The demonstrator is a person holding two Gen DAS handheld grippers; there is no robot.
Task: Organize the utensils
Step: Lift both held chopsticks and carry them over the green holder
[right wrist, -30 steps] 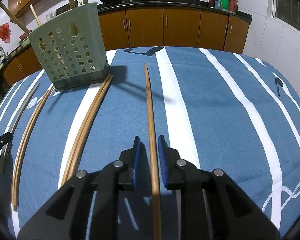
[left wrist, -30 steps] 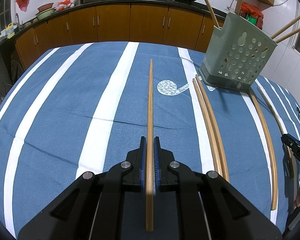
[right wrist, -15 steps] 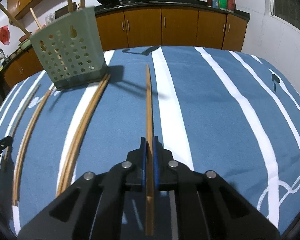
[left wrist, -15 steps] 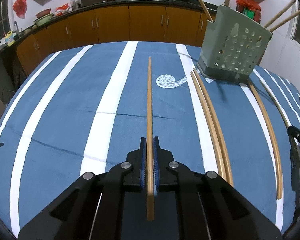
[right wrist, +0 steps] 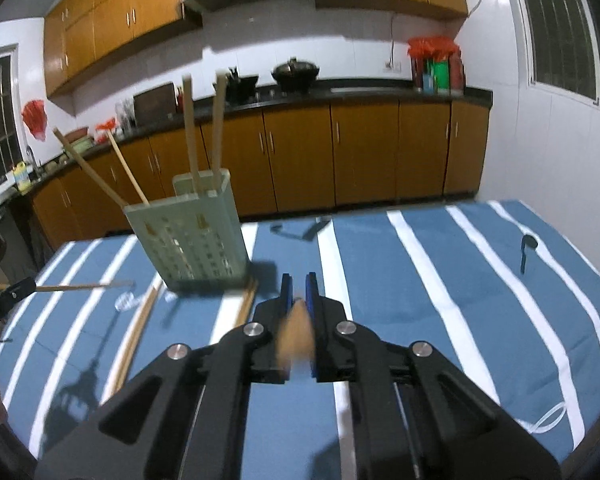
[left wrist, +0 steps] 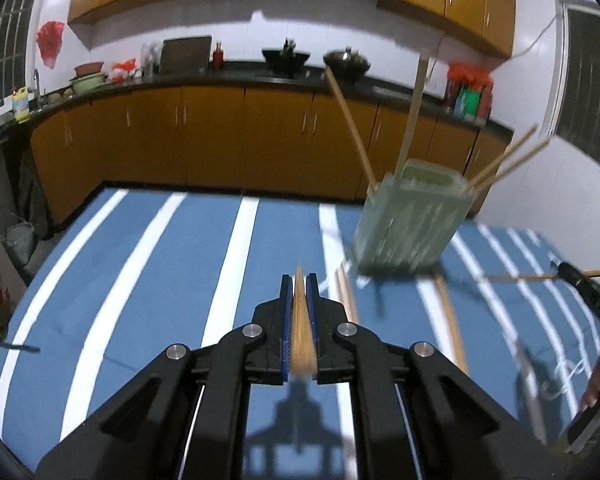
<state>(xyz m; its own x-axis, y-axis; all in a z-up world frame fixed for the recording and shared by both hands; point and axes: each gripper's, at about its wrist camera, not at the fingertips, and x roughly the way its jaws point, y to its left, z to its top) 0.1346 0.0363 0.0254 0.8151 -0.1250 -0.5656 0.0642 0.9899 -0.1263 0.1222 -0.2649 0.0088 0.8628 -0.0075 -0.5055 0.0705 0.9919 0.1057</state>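
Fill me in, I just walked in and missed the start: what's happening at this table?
A person is tidying chopsticks into the green holder. Each handheld gripper is shut on one chopstick: the left gripper grips a chopstick, the right gripper another chopstick, both lifted off the striped tablecloth. Several sticks already stand in the holder; others lie beside it.
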